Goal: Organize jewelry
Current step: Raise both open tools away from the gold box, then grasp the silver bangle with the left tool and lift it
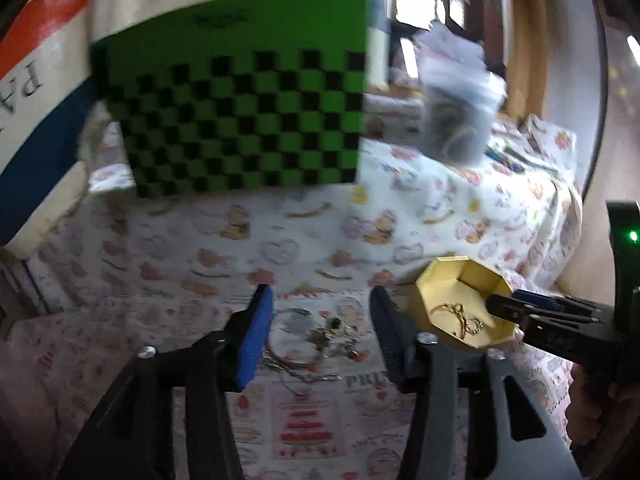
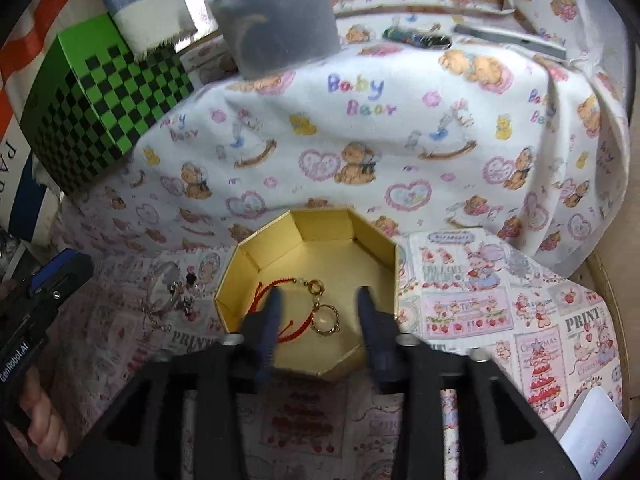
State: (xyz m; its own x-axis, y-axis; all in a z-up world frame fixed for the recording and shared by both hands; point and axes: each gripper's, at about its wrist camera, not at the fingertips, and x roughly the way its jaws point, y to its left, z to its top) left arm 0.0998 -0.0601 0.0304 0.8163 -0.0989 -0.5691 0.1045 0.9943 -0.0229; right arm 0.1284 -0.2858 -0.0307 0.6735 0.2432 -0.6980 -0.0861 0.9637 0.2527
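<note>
A gold octagonal box (image 2: 304, 236) sits open on the printed cloth; it also shows in the left wrist view (image 1: 440, 276). Inside lie a red cord bracelet (image 2: 262, 294) and a gold ring with a chain (image 2: 326, 320). My right gripper (image 2: 318, 304) is open and empty, its fingers over the box's near half. A pile of loose jewelry (image 1: 320, 336) with a silver bangle and chains lies on the cloth left of the box. My left gripper (image 1: 320, 312) is open and empty, hovering over that pile. The pile also shows in the right wrist view (image 2: 172, 292).
A green and black checkered box (image 1: 240, 92) stands at the back left. A grey plastic tub (image 2: 276, 12) sits at the back on the teddy-bear blanket (image 2: 360, 140). A white card (image 2: 592, 440) lies at the right front. Pens (image 2: 416, 38) lie far back.
</note>
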